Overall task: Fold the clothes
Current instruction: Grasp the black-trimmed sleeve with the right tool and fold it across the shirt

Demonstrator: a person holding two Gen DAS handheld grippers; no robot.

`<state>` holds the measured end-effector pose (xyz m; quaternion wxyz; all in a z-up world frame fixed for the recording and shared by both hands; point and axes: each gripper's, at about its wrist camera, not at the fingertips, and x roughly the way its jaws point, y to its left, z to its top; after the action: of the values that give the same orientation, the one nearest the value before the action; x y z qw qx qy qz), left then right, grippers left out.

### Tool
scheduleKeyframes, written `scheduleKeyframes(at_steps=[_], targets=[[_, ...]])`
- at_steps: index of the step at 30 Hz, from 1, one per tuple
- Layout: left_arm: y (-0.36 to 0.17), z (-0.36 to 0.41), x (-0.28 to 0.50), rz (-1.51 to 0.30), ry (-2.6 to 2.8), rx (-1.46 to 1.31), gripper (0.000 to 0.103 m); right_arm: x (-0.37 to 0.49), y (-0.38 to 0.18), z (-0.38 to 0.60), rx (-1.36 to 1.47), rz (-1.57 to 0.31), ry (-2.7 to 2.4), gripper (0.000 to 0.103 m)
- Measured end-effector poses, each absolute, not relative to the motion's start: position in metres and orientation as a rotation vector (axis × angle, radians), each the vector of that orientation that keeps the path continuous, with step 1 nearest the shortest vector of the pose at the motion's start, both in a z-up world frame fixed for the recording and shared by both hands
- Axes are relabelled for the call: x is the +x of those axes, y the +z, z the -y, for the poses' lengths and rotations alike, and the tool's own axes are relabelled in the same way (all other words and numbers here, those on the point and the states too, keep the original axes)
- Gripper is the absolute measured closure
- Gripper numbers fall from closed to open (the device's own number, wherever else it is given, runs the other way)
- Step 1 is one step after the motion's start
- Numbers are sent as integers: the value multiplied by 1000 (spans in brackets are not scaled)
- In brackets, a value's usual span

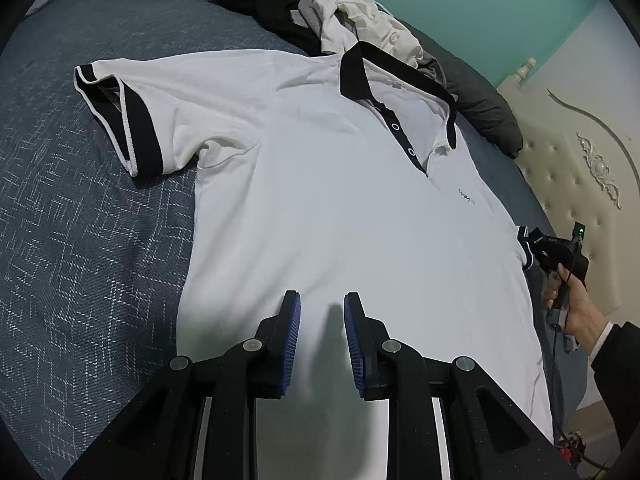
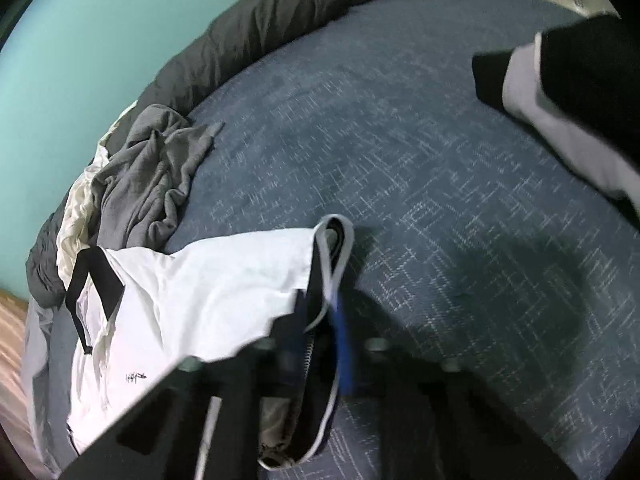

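A white polo shirt [image 1: 340, 200] with a black collar [image 1: 360, 76] lies face up and flat on the blue bedspread [image 1: 80, 220]. Its far sleeve with the black cuff [image 1: 132, 120] is spread out to the left. My left gripper [image 1: 322, 300] hovers over the shirt's lower part, pads apart, nothing between them. A hand [image 1: 576, 308] holds my right gripper [image 1: 548, 252] at the shirt's right edge. In the right wrist view my right gripper [image 2: 326, 300] is shut on the other sleeve's dark cuff [image 2: 336, 240], lifted off the bed.
A heap of loose clothes [image 1: 348, 12] lies behind the collar, with a grey garment [image 2: 152, 176] at its edge. A dark duvet [image 1: 488, 112] runs along the teal wall. The padded headboard [image 1: 580, 184] is on the right. A black and white garment [image 2: 560, 92] lies further along the bed.
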<state>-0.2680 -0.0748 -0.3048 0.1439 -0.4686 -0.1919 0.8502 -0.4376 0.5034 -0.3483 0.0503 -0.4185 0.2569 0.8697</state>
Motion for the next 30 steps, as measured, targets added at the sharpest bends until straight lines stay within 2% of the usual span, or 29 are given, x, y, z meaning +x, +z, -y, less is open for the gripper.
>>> scheduleKeyframes(at_steps=[6,15,25,30], targets=[[-304,74,-267,548,2458,-1346,78,-435,-324,-513,-1159,-685,2701,101],[-304,74,-267,549,2459,-1345,78,-443,-313,-499,-1211,-561,2782,101],[-298,75,-264,556,2458,-1324,78,-415,-274,-414,-1194,-286,3072,101],[-297,76,-262,556,2465,-1318,78,-404,-275,-348,-1341,-142,3157,101]])
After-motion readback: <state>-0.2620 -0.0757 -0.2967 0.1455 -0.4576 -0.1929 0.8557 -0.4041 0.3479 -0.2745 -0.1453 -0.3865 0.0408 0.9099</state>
